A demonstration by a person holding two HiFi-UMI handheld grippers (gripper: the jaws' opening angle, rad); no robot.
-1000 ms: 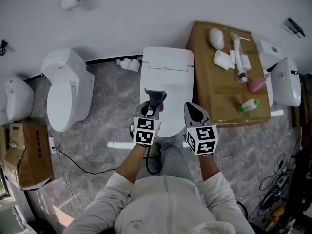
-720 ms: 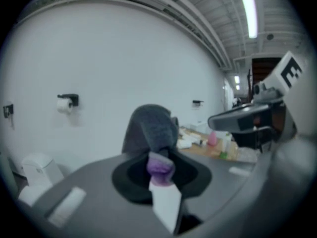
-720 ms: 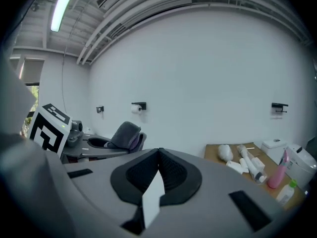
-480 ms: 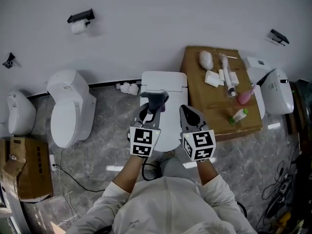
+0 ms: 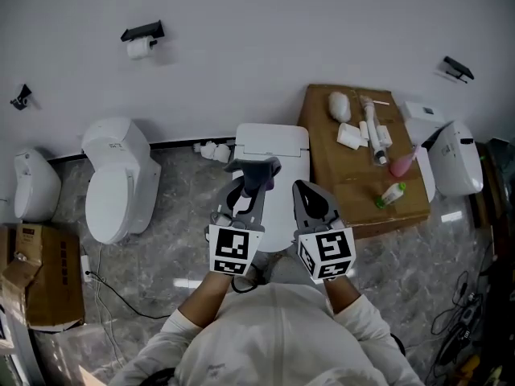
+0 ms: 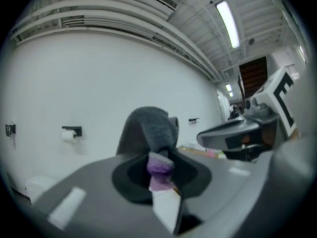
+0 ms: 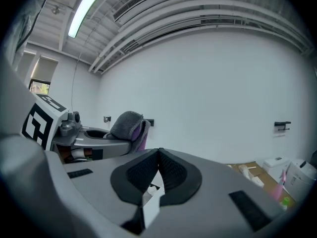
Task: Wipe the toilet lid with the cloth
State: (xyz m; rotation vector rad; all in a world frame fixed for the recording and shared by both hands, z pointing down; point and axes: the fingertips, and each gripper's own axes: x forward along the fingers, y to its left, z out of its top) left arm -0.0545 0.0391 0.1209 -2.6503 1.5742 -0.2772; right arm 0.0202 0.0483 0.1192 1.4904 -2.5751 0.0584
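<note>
Station layout
Cloth (image 5: 253,170) is sitting in left gripper (image 5: 249,191) above toilet lid (image 5: 280,207); cardboard (image 5: 346,183) is lying right of right gripper (image 5: 300,186).

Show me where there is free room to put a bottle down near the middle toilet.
The brown board is bare in its near left part, between the middle toilet and the green-capped bottle. Its far half is crowded: white packets, a long tube, a pink bottle. The grey floor between the middle toilet and the left toilet is free too.
</note>
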